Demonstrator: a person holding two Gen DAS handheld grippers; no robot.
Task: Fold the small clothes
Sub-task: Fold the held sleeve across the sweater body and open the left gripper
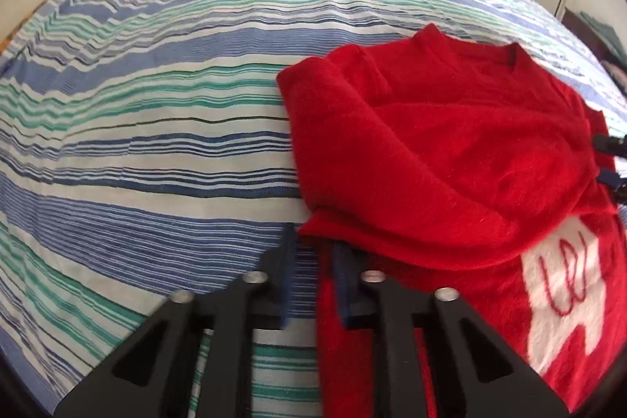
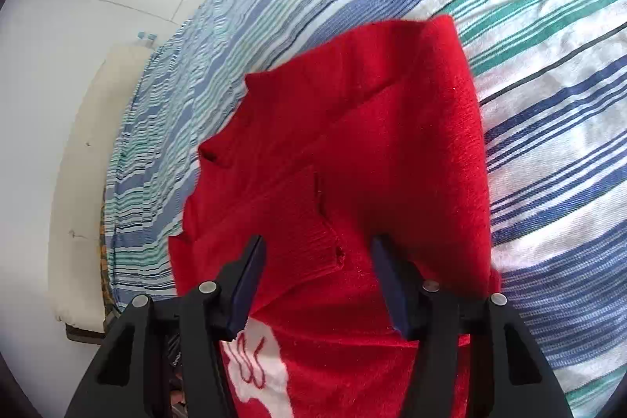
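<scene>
A small red fuzzy sweater with a white patch bearing red stitching lies partly folded on a striped bed; its sleeves are folded over the body. My left gripper is open at the sweater's near left edge, its right finger under or against the red hem. My right gripper is open over the sweater, its jaws on either side of a ribbed cuff without closing on it. The right gripper's fingertips also show at the right edge of the left wrist view.
The bed is covered by a blue, green and white striped sheet that spreads wide to the left of the sweater. A white wall and cupboard panels stand beyond the bed's edge. A bright window is at the far side.
</scene>
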